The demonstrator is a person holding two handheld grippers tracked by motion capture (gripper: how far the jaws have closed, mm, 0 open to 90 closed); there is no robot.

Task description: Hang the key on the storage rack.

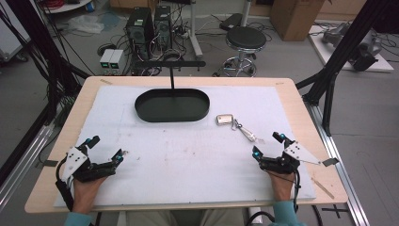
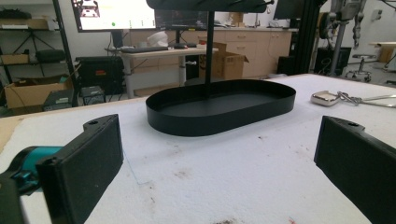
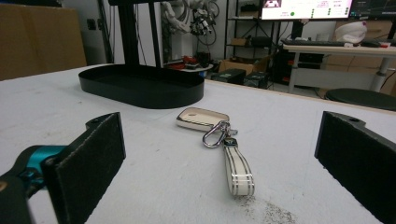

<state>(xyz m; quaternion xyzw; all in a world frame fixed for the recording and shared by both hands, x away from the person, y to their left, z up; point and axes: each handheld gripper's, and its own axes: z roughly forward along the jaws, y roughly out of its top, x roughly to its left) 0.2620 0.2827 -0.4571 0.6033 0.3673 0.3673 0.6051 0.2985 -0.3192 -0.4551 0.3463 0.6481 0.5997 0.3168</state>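
Note:
A white key fob (image 1: 225, 119) (image 3: 201, 118) lies flat on the white mat, joined by a metal clip to a white strap (image 1: 249, 134) (image 3: 238, 170) that runs toward my right gripper. To its left stands a black oval tray (image 1: 172, 105) (image 2: 219, 108) (image 3: 140, 86) with an upright post and crossbar rising from it. My right gripper (image 1: 269, 145) (image 3: 219, 163) rests near the front right, open and empty, with the strap's end just ahead of its jaws. At the front left my left gripper (image 1: 107, 148) (image 2: 219, 158) is open too, facing the tray from a distance.
The white mat (image 1: 188, 155) covers most of the wooden table (image 1: 301, 117). Behind the table sit a black stool (image 1: 245, 40), computer towers (image 1: 147, 26) and cables on the floor. Black frame struts (image 1: 343, 52) rise at both sides.

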